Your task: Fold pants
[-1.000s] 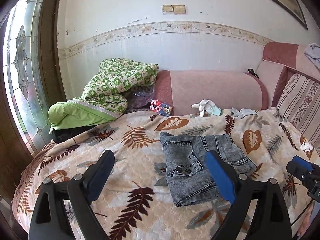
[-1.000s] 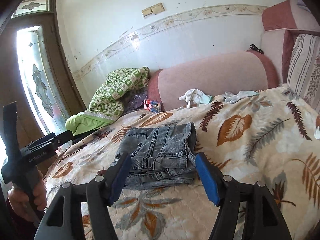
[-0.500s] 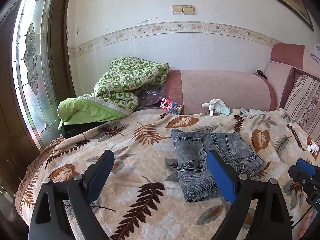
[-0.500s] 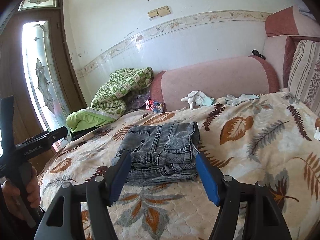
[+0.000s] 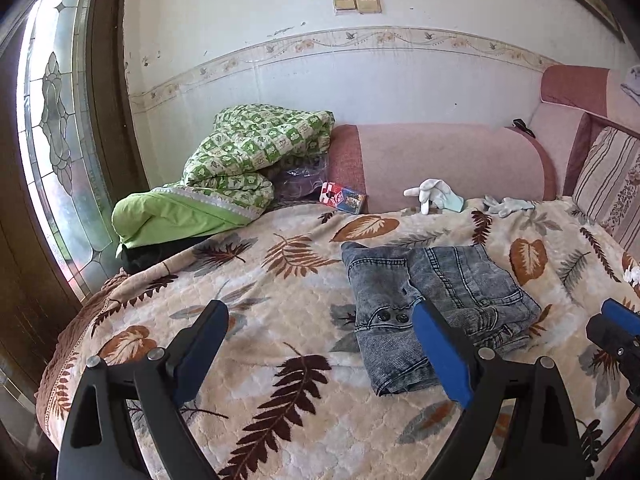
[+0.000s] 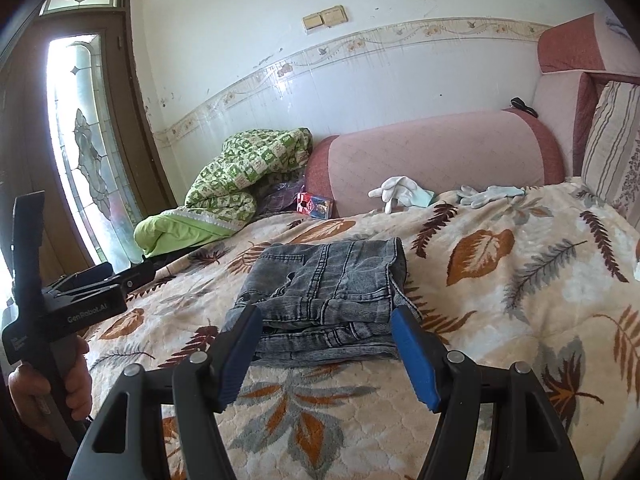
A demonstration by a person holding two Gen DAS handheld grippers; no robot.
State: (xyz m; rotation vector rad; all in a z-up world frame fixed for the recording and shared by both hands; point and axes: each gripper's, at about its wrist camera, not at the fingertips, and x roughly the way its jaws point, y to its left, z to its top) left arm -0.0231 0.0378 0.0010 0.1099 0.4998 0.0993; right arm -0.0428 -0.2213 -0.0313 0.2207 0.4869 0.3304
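Observation:
Grey denim pants [image 5: 432, 304] lie folded into a compact stack on the leaf-patterned bedspread [image 5: 280, 280]. They also show in the right wrist view [image 6: 332, 292]. My left gripper [image 5: 320, 340] is open and empty, held above the bedspread short of the pants and to their left. My right gripper [image 6: 326, 344] is open and empty, just short of the near edge of the stack. The left gripper's body [image 6: 80, 300] shows at the left edge of the right wrist view, and the right gripper's tip [image 5: 616, 328] at the right edge of the left wrist view.
A green patterned quilt [image 5: 248, 160] is piled at the back left beside a stained-glass window [image 5: 56, 120]. A pink bolster [image 5: 440, 164] lines the wall. White gloves [image 5: 436, 196] and a small red box [image 5: 342, 198] lie near it. A striped pillow [image 5: 608, 176] stands at right.
Both grippers have drawn back from the pants and stay open. In the left wrist view the pants have shifted right and farther off. The folded stack has not moved.

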